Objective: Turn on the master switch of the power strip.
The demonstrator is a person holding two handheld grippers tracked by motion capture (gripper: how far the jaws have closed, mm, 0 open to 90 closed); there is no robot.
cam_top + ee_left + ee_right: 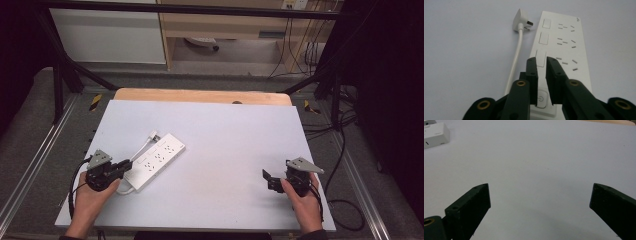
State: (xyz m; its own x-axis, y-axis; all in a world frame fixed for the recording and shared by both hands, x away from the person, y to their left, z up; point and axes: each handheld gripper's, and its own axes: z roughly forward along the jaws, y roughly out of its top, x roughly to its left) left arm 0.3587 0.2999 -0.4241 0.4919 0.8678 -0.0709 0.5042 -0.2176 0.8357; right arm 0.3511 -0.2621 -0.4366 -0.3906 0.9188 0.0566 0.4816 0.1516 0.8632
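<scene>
A white power strip (157, 159) (564, 37) lies at an angle on the left of the white table (225, 135), with its white plug (154, 134) (520, 21) and cable (516, 57) beside it. My left gripper (127, 164) (542, 61) sits over the strip's near end, just past the round power button (541, 98). Its jaws are almost together and hold nothing. My right gripper (266, 176) (540, 190) rests at the right of the table with its jaws wide apart over bare surface. A corner of the power strip (435, 133) shows far off in the right gripper view.
A wooden board edge (200, 95) runs along the table's far side. Black frame legs (60, 85) and loose cables (345, 150) stand on the floor around the table. Cabinets (110, 35) line the back wall.
</scene>
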